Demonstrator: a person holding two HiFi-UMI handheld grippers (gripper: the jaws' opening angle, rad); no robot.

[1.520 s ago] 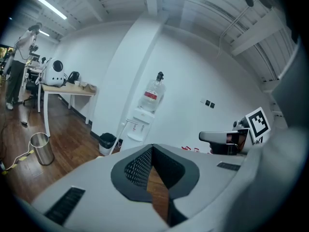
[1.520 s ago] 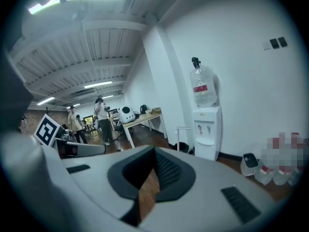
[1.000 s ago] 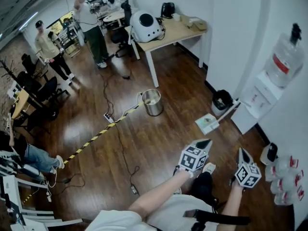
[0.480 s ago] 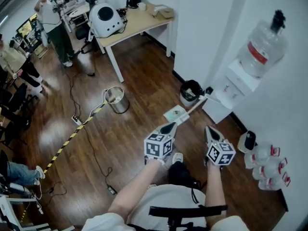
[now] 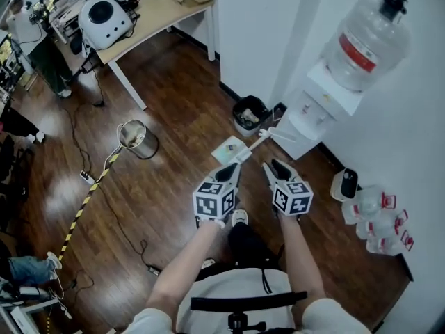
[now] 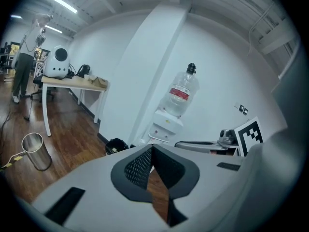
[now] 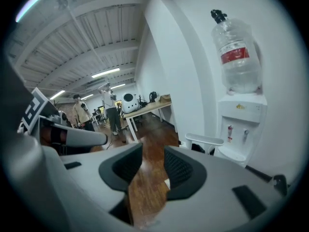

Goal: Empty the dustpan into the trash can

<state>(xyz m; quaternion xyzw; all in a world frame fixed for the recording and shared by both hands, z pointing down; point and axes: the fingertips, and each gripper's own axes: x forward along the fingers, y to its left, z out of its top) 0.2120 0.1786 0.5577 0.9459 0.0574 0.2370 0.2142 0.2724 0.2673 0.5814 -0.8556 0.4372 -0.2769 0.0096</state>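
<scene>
A pale green dustpan lies on the wood floor, its white handle slanting up toward the water dispenser. Just behind it stands a small black trash can, also visible low down in the left gripper view. My left gripper hovers just short of the pan with its tips together and nothing in it. My right gripper is near the handle; its jaws are opening with only floor between them. In the right gripper view the handle's white grip lies just ahead of the right gripper.
A water dispenser with a big bottle stands against the white wall on the right. A shiny metal bin and yellow-black tape are to the left. A desk and people are farther back. Spare bottles lie at the right.
The view has swung toward the wall. Both grippers have moved forward to the dustpan and black can. The right jaws, shut before, now stand apart.
</scene>
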